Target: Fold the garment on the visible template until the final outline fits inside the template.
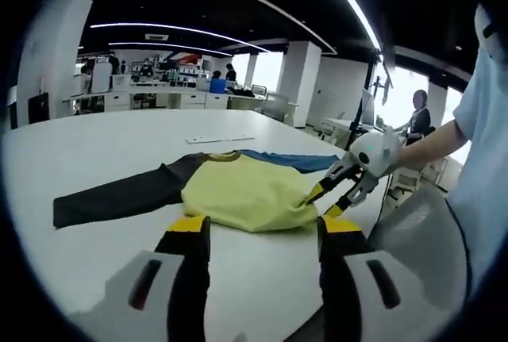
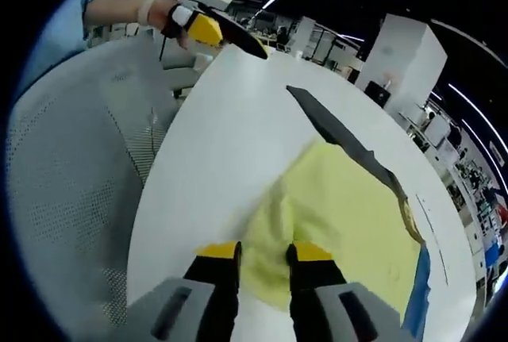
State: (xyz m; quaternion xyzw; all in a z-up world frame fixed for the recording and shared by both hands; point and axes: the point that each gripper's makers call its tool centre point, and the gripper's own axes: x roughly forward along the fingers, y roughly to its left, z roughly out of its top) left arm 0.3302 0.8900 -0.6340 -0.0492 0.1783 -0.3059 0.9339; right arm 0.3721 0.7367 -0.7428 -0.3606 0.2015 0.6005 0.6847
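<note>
Yellow long-sleeved shirt (image 1: pixel 246 191) with dark sleeves lies flat on a white table (image 1: pixel 95 151). The right gripper (image 2: pixel 263 256) pinches its hem between narrow jaws. The left gripper (image 1: pixel 262 235) hovers above the table edge, jaws wide and holding nothing.

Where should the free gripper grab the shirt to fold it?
Probably the dark sleeve, near its cuff end. It lies flat and stretched straight out from the yellow body across the table, so it is thin and easy to pinch. The left gripper is open; bring it in low from the table's near edge. The right gripper is already at the hem.
</note>
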